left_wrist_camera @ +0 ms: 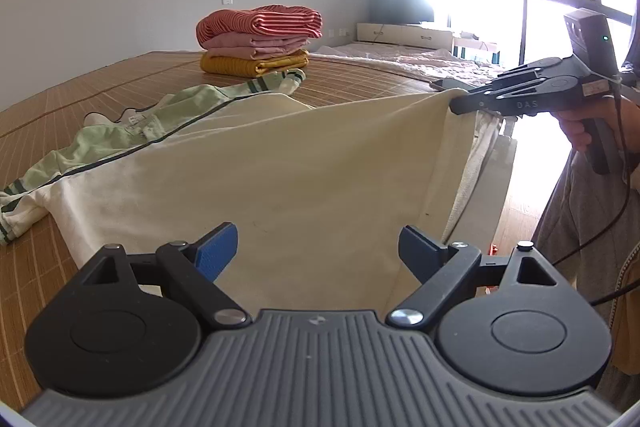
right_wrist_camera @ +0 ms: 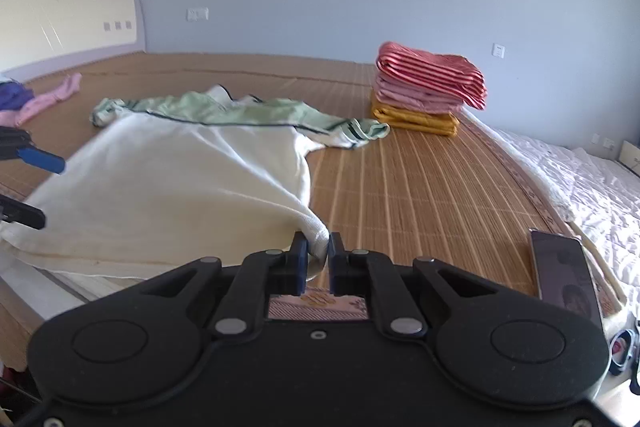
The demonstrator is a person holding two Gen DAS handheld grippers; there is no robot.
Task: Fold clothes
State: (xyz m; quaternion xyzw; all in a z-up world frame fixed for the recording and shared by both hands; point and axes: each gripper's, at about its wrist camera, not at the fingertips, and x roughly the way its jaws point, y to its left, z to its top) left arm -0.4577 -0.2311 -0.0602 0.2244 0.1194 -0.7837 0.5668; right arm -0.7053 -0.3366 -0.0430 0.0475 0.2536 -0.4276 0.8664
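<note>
A cream shirt with pale green, dark-striped sleeves [left_wrist_camera: 248,163] [right_wrist_camera: 168,179] lies spread on a bamboo mat. My right gripper [right_wrist_camera: 318,255] is shut on the shirt's near right hem corner and holds it slightly lifted; from the left wrist view that gripper [left_wrist_camera: 460,105] pinches the cloth's far corner. My left gripper [left_wrist_camera: 316,251] is open, its blue-padded fingers [left_wrist_camera: 218,251] spread over the near hem with nothing between them. In the right wrist view those fingers [right_wrist_camera: 40,157] show at the left edge beside the shirt.
A stack of folded clothes [left_wrist_camera: 260,41] [right_wrist_camera: 428,91], red-striped over pink over mustard, sits at the mat's far side. Loose pink and purple garments [right_wrist_camera: 36,99] lie far left. A phone [right_wrist_camera: 564,271] rests near the mat's right edge, beside a white quilt [right_wrist_camera: 592,179]. A person's hand [left_wrist_camera: 580,131] holds the right gripper.
</note>
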